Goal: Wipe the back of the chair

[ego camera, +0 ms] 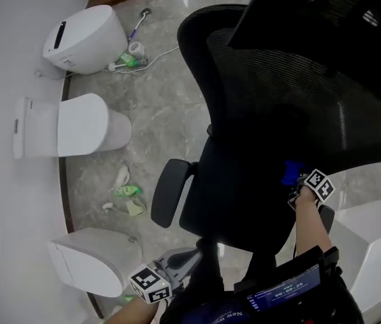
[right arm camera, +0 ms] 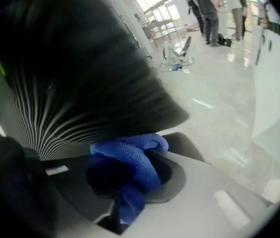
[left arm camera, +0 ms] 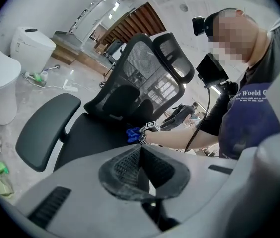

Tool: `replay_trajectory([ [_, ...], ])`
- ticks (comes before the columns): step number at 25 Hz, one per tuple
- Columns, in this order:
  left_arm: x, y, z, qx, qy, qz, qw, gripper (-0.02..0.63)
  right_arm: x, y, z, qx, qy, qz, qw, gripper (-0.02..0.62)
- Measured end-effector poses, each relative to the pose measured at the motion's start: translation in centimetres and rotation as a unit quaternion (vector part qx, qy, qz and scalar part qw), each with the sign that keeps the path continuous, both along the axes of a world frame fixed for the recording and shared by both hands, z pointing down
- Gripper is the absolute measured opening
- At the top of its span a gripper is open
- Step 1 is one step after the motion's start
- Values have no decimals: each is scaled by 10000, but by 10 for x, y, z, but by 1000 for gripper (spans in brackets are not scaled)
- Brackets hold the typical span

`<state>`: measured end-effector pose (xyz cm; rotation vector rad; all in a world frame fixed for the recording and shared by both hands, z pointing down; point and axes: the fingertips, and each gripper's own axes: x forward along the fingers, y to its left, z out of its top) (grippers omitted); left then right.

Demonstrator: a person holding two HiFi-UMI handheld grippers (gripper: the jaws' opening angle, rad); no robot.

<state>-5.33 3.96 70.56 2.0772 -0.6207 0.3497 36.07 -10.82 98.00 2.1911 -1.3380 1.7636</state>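
A black mesh office chair fills the head view, its back (ego camera: 298, 93) at the upper right and its seat (ego camera: 244, 187) below it. My right gripper (ego camera: 300, 181) is shut on a blue cloth (ego camera: 290, 172) and holds it at the lower edge of the chair back, above the seat. The right gripper view shows the blue cloth (right arm camera: 135, 167) bunched between the jaws, pressed under the striped mesh of the back (right arm camera: 75, 98). My left gripper (ego camera: 177, 262) hangs low near the seat's front, jaws together on nothing (left arm camera: 141, 170). From there the chair back (left arm camera: 145, 63) and the cloth (left arm camera: 132, 133) are visible.
Three white toilets (ego camera: 86, 39) (ego camera: 82, 123) (ego camera: 89, 258) line the left wall. Bottles and rags (ego camera: 126, 191) lie on the marble floor, a brush and cable (ego camera: 136, 46) farther back. The chair's armrest (ego camera: 170, 193) juts left. A white counter (ego camera: 379, 235) stands at the right.
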Motion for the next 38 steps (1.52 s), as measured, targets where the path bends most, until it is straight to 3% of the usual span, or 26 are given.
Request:
replay_trajectory([
  [3,18,-1,-7,36,-6,152,9999,2,24,20,-6,11,61,515,9987,61],
  [8,39,-1,-21,94,-25,317,9995,2,36,30,-18,-37,77,793,9968,60],
  [15,54,3,-20,132,-103,226,9996,2,1,22,-28,364,-685,577,9953,61],
  [19,49,1,-44,326,-31,199,9993,2,-39,16,-80,573,-682,-245,9957,61],
  [25,43,-9,-108,739,-18,-21,9973,2,-66,28,-183,828,-478,-1426,9852,63],
  [30,43,-36,-179,1361,135,-213,9904,2,-70,25,-293,1356,-117,-2289,9639,63],
  [38,43,-55,-294,2201,462,-292,9739,2,-85,49,-464,2335,419,-3053,9222,63],
])
